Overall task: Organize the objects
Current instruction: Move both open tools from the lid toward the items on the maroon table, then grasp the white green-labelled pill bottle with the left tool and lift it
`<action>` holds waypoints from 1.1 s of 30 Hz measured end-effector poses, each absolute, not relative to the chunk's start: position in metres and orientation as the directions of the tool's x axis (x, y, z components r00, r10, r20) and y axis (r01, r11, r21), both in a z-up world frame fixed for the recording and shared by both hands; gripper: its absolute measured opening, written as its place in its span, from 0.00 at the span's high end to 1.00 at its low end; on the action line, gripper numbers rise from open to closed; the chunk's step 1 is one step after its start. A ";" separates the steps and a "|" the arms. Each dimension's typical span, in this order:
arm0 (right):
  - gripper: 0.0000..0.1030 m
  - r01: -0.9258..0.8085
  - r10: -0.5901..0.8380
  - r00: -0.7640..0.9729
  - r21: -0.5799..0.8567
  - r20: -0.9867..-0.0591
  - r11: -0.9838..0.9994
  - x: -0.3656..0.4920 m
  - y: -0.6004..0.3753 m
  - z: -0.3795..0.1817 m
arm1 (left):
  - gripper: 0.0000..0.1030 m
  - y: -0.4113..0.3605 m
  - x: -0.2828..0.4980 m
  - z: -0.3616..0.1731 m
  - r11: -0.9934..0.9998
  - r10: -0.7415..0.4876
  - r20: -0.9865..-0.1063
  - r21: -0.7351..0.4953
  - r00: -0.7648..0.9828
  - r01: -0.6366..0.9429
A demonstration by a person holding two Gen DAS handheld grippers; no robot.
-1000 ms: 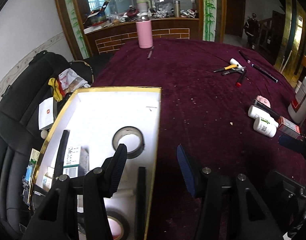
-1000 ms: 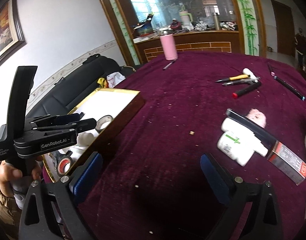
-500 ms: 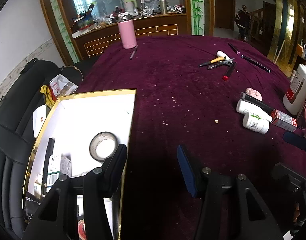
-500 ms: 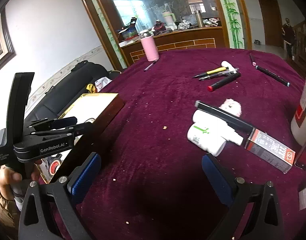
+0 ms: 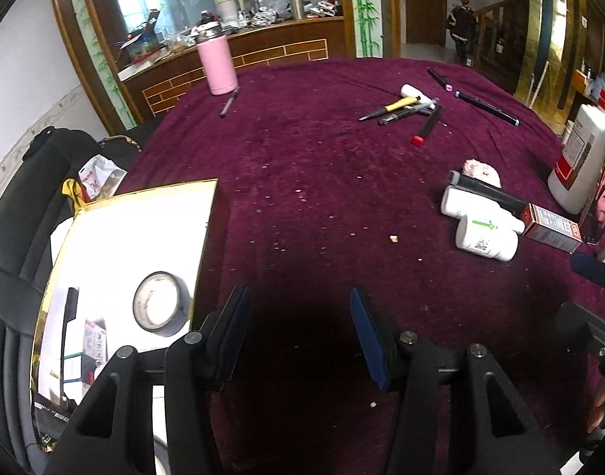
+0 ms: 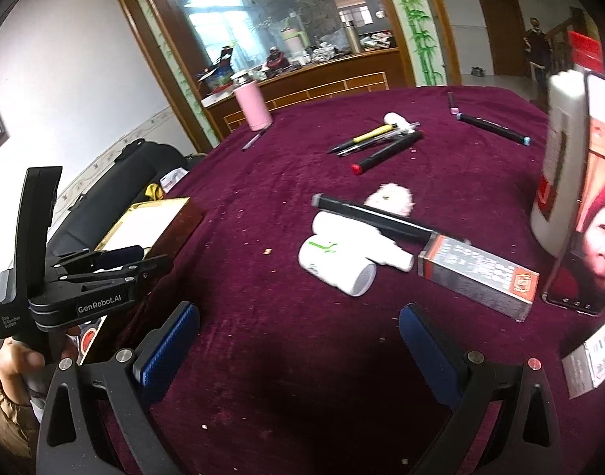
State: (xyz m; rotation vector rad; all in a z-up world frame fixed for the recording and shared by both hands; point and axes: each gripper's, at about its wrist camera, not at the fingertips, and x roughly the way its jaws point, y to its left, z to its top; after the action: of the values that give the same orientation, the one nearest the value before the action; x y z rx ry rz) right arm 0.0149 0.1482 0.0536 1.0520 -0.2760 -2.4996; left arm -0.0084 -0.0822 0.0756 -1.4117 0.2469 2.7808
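Left wrist view first: my left claw (image 5: 298,326) sits with its blue pads spread apart and nothing between them, hovering over bare maroon cloth just beside the gold-rimmed box (image 5: 207,233). A second ago that claw was right over the box interior; now it has swung off to the right, so the roll of tape (image 5: 162,303) and the small packets lie inside the box, left of my fingers. I read that as a drop-off finished and a turn toward the next pick. Right wrist now: my right claw (image 6: 298,340) is wide apart too, empty, and it has closed in on the clutter, because the white bottles (image 6: 338,263) loom much larger than they did a second ago. They lie on their sides, touching, with a long black bar (image 6: 375,219) resting across them and a red-and-grey carton (image 6: 478,277) just beside. Further out on the worktop (image 6: 286,182), pens (image 6: 375,142) are scattered in a loose bunch, and a pink flask (image 6: 253,105) stands upright at the far edge. Plenty is left to gather; the near bottle looks like my likeliest target, though it is round and may roll when the pads meet it.
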 end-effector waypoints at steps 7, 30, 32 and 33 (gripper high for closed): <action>0.00 0.256 -0.422 -0.642 0.340 -0.640 -0.905 0.015 0.165 0.050 | 0.50 -0.059 -0.015 0.069 -0.983 -0.037 -0.813 0.136 -0.581 -0.127; 0.00 0.145 -0.347 -0.674 0.343 -0.653 -0.928 0.019 0.204 0.046 | 0.51 0.043 -0.039 0.047 -0.932 0.122 -0.829 0.093 -0.545 -0.350; 0.00 0.141 -0.342 -0.674 0.341 -0.655 -0.929 0.018 0.206 0.046 | 0.51 0.051 -0.040 0.047 -0.926 0.120 -0.825 0.107 -0.552 -0.361; 0.00 0.135 -0.336 -0.674 0.337 -0.658 -0.932 0.018 0.206 0.046 | 0.51 0.053 -0.040 0.046 -0.925 0.117 -0.823 0.114 -0.556 -0.364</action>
State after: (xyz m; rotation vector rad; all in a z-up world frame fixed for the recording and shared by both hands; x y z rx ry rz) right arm 0.0175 0.2063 0.0459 1.1110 -0.3813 -2.6301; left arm -0.0403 0.0529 0.0464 -1.3029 0.3955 2.5206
